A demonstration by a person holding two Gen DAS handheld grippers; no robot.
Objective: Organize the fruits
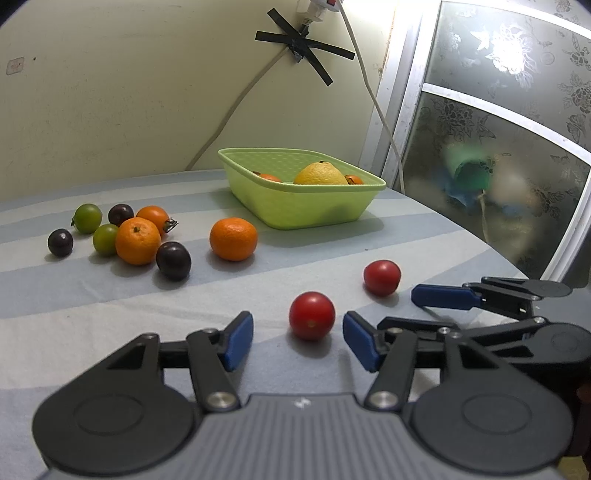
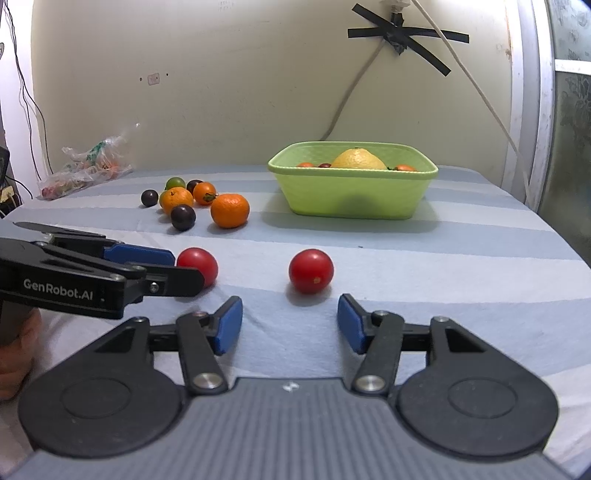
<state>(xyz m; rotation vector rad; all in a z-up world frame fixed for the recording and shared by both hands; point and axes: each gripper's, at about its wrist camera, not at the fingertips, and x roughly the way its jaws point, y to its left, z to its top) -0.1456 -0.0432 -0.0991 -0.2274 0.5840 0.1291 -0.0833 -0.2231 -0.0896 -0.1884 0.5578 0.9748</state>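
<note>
- My left tongs (image 1: 298, 339) stand apart with nothing gripped; a red tomato (image 1: 312, 315) sits on the striped surface (image 1: 110, 295) just past the blue pads, touching neither.
- My right tongs (image 2: 290, 325) are likewise apart and hold nothing; a 2nd red tomato (image 2: 311, 270) lies just beyond their tips, clear of both pads.
- In the left view the right tongs come in from the right edge, with that 2nd tomato just left of the far blue pad (image 1: 445, 296).
- In the right view the left tongs reach in from the left, and the 1st tomato shows partly behind their tip. A hand (image 2: 16, 354) grips their handle at the left edge.
- The green basket (image 2: 354, 192) stands at the far right of the surface, well apart from both tomatoes. Inside I see a big yellow citrus (image 2: 359, 159) and at least 2 small orange fruits beside it.
- A lone mandarin (image 1: 233, 239) lies left of the basket, near it but apart.
- Further left is a cluster: 2 more mandarins (image 1: 138, 240), 2 green tomatoes (image 1: 87, 218) and 3 dark purple ones (image 1: 173, 260), some touching.
- A clear plastic bag (image 2: 86, 166) lies at the far left by the wall.
- 2 cables run down the wall behind the basket, held by crossed black tape (image 2: 406, 35).
</note>
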